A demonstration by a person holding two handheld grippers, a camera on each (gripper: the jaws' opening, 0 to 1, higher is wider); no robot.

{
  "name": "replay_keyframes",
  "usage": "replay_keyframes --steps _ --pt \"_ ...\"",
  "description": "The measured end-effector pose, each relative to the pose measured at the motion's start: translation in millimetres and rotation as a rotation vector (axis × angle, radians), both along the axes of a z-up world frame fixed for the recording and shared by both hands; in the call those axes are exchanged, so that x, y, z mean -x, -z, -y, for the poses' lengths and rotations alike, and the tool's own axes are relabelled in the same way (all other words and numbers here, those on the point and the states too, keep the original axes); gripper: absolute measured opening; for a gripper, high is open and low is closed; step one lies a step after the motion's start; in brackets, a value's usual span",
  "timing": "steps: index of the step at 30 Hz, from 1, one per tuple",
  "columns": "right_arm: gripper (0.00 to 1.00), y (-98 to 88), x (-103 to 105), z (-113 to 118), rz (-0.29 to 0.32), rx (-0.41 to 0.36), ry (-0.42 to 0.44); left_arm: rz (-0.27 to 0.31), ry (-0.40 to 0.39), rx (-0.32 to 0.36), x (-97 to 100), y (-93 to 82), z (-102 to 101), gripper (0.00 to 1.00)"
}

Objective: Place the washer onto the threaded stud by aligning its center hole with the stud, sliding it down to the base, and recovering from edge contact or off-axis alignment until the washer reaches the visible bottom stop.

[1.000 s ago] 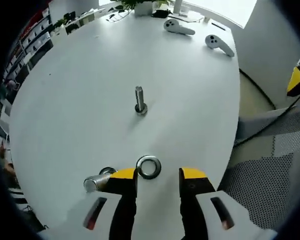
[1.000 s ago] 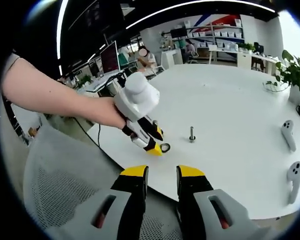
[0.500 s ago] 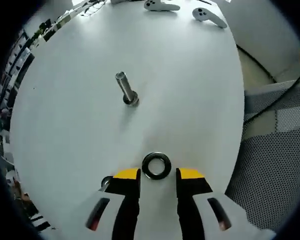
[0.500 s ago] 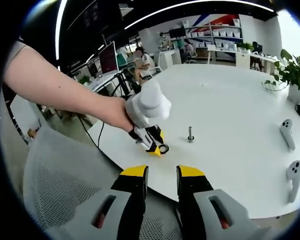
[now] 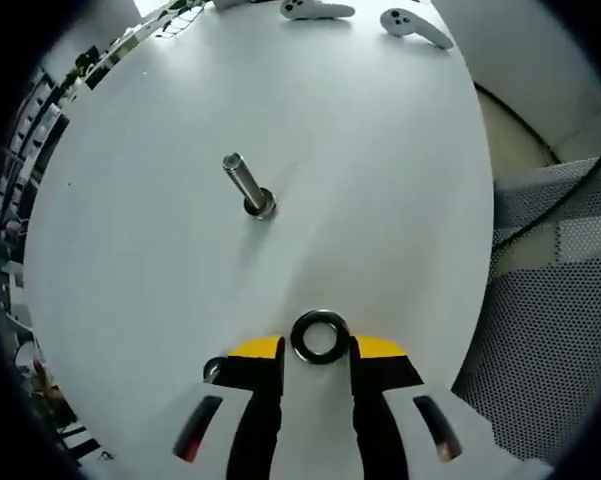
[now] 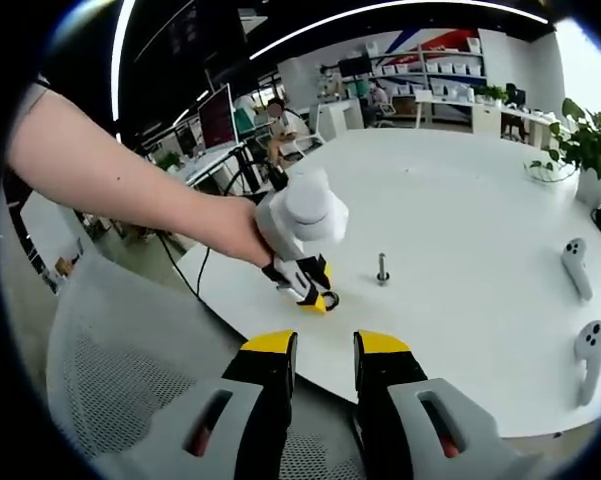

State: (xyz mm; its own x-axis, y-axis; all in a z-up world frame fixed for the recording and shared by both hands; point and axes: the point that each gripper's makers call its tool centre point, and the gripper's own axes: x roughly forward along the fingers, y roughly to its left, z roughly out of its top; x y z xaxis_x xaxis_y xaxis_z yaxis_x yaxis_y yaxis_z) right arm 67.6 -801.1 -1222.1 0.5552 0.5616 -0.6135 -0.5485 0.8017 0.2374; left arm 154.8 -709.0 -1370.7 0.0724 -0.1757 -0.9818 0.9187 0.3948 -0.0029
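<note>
A steel washer (image 5: pixel 320 316) lies flat on the white round table (image 5: pixel 380 180), right between the yellow tips of my left gripper (image 5: pixel 317 348). The jaws stand open, one on each side of the ring and close to its rim. The threaded stud (image 5: pixel 246 184) stands upright farther in on the table, well apart from the washer. In the right gripper view, a hand holds the left gripper (image 6: pixel 305 285) down at the washer (image 6: pixel 328 298), with the stud (image 6: pixel 382 268) to its right. My right gripper (image 6: pixel 326 345) hovers off the table's edge, open and holding nothing.
Two white hand controllers (image 5: pixel 318 8) (image 5: pixel 415 20) lie at the far edge of the table. A small metal part (image 5: pixel 212 368) sits behind my left jaw. A mesh chair (image 6: pixel 130 380) is beside the table, and a potted plant (image 6: pixel 590 150) stands on it.
The left gripper has come down and forward over the washer, so the ring now sits between its tips, and the jaws have narrowed a little. The right gripper has stayed put.
</note>
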Motion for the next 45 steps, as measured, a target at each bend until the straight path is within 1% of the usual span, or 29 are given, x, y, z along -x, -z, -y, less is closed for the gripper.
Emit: replay_keyframes --steps 5,11,13,14,16,18,20,22,23,24,25,27,29,31,36,37,39,41,42,45 --pt "0.25 1.0 0 1 -0.004 0.004 0.001 0.004 0.002 -0.014 1.1 0.9 1 0.25" --pt "0.25 1.8 -2 7 -0.005 0.015 0.041 0.002 0.051 -0.037 4.6 0.8 4 0.22" --pt "0.25 1.7 -3 10 0.002 0.027 0.052 0.001 0.04 -0.045 2.9 1.6 3 0.21" --pt "0.25 0.1 -4 13 0.015 0.034 0.068 0.001 0.036 -0.044 2.9 1.8 3 0.21" --pt "0.27 0.5 -4 14 0.006 0.028 0.08 0.002 0.042 -0.043 3.4 1.1 2 0.21" --pt "0.28 1.8 -2 14 -0.009 0.031 0.073 -0.001 0.04 -0.041 3.6 0.8 2 0.21" --pt "0.28 -1.5 -2 16 0.005 0.039 0.08 0.001 0.043 -0.041 4.1 0.4 2 0.21" --pt "0.28 -2.9 -2 19 0.0 0.023 0.101 0.003 0.044 -0.039 3.8 0.9 2 0.21" --pt "0.29 -3.7 -1 20 -0.016 -0.025 0.138 0.002 0.043 -0.038 2.9 1.7 2 0.21" --pt "0.29 -3.8 1 20 -0.027 -0.047 0.147 0.001 0.042 -0.036 2.7 1.9 2 0.21" --pt "0.29 -4.0 1 21 -0.029 -0.054 0.149 0.001 0.043 -0.036 2.7 1.7 2 0.21" --pt "0.29 -7.7 1 21 -0.015 -0.065 0.152 0.001 0.048 -0.035 2.9 1.3 2 0.2" --pt "0.29 -11.1 0 16 0.0 -0.078 0.151 0.0 0.051 -0.034 2.7 1.5 2 0.2" --pt "0.29 -10.4 1 11 -0.005 -0.082 0.148 0.001 0.051 -0.033 2.8 1.3 2 0.2" --pt "0.28 -5.1 -2 11 -0.017 -0.096 0.159 -0.008 0.024 -0.04 1.6 2.1 3 0.2" --pt "0.28 -3.7 -1 10 -0.022 -0.092 0.153 -0.011 -0.004 -0.041 2.0 1.5 3 0.2" --pt "0.28 2.4 4 9 -0.031 -0.042 0.108 -0.017 -0.051 -0.036 -0.4 2.8 3 0.21" --pt "0.27 5.9 7 7 -0.044 -0.022 0.09 -0.016 -0.061 -0.038 0.7 1.8 4 0.21" --pt "0.27 6.7 6 8 -0.042 -0.015 0.097 -0.015 -0.059 -0.039 1.1 1.6 4 0.21" --pt "0.27 4.2 3 13 -0.038 -0.039 0.129 -0.011 -0.052 -0.04 1.3 1.6 3 0.2"
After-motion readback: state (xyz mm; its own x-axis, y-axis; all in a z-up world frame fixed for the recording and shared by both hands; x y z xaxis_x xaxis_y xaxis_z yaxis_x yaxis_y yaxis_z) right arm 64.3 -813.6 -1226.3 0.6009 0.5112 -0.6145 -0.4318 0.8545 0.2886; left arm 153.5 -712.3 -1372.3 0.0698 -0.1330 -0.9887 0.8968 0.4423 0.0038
